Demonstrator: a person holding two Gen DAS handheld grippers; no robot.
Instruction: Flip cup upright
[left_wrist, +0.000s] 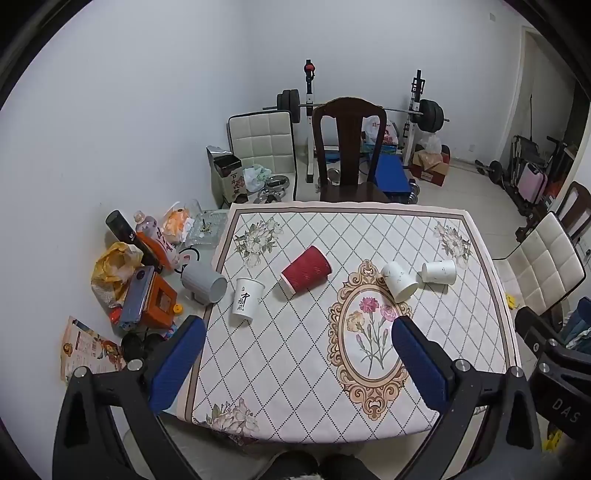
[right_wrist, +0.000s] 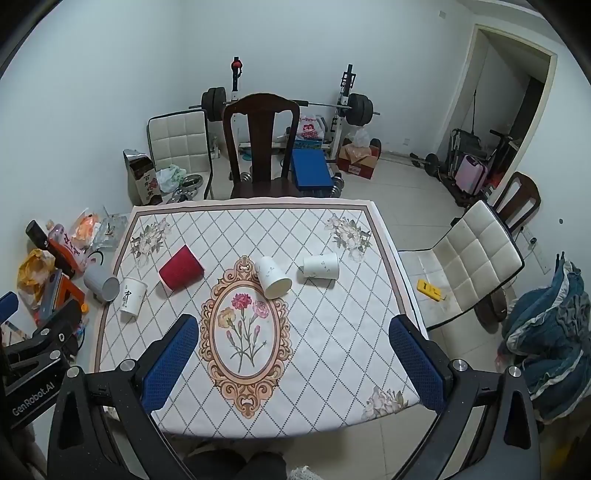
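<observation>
Several cups sit on the patterned table (left_wrist: 295, 369). A red ribbed cup (left_wrist: 306, 269) (right_wrist: 181, 272) lies on its side. Two white speckled cups (left_wrist: 399, 280) (left_wrist: 439, 272) lie on their sides at the right; they also show in the right wrist view (right_wrist: 273, 277) (right_wrist: 320, 266). A white cup with black writing (left_wrist: 247, 302) (right_wrist: 132, 298) stands upright near the left edge. A grey cup (left_wrist: 204, 284) (right_wrist: 100, 282) lies on its side at the table's left edge. My left gripper (left_wrist: 297, 328) and right gripper (right_wrist: 293, 326) are open and empty, above the near part of the table.
A dark wooden chair (left_wrist: 347, 147) stands at the table's far side. A white padded chair (right_wrist: 472, 266) stands to the right. Clutter of bags, boxes and bottles (left_wrist: 140, 266) lies on the floor at the left. A weight bench (left_wrist: 369, 122) is by the back wall.
</observation>
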